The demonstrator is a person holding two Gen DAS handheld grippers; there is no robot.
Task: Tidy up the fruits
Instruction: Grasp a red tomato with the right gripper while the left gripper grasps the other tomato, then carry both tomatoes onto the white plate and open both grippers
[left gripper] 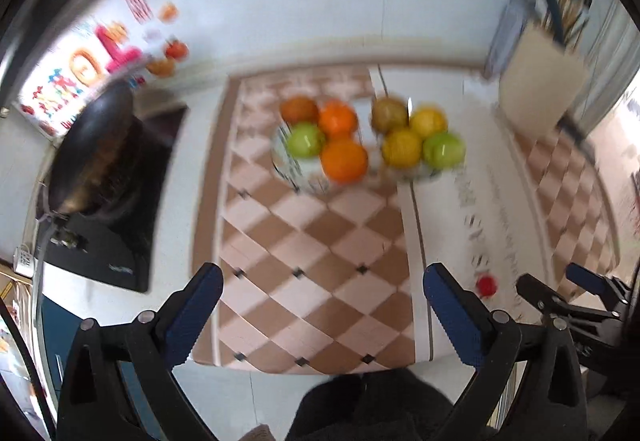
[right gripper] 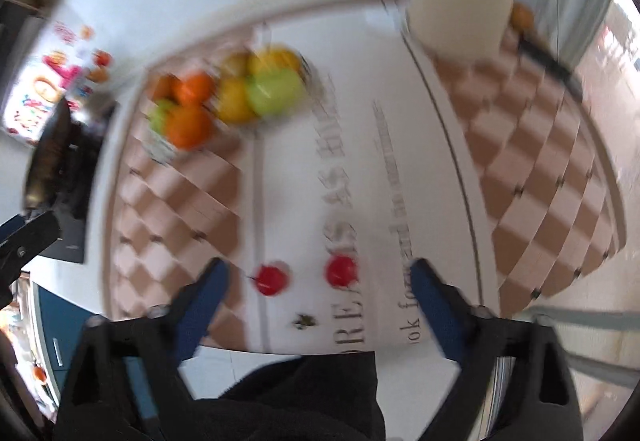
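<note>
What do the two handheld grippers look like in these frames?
Both are alike. The left gripper and right gripper each have black plastic arms with triangular cut-outs, silver pivot bolts, and two fingers faced with textured blue pads. No cables, markings or sleeves show; dark fabric sits at the bottom edge.

Both wrist views look down, sharing fruit bowls (left gripper: 304, 169).

Two plates (left gripper: 290, 167), two oranges (left gripper: 344, 160), two green apples (left gripper: 306, 140), two lemons (left gripper: 401, 147), two red cherries (right gripper: 272, 280)
</note>
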